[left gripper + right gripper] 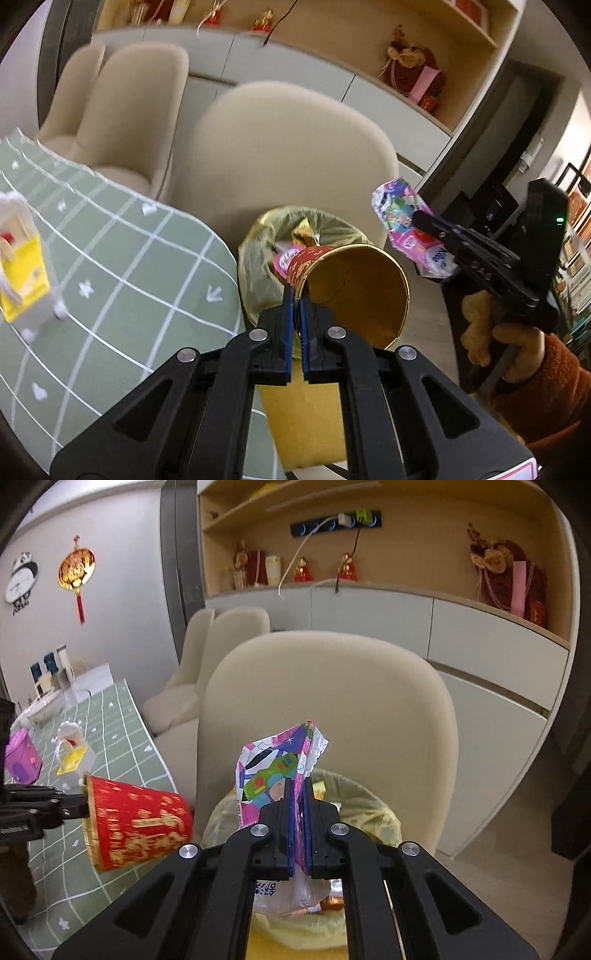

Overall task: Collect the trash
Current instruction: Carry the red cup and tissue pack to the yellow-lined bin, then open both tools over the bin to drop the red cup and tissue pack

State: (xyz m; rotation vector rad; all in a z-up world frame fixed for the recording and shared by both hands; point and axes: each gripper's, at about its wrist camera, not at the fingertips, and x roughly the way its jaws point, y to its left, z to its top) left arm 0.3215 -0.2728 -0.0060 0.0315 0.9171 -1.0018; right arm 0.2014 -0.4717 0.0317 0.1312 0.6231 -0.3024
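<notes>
Cup's [354,291] gold interior: left view only

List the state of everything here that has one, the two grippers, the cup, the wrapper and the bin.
Left gripper: shut on the cup's rim.
Right gripper: shut on the wrapper.
Cup: empty, tipped on its side, held above the bin.
Wrapper: crumpled, held above the bin.
Bin: open, lined with a bag, trash already inside.
</notes>
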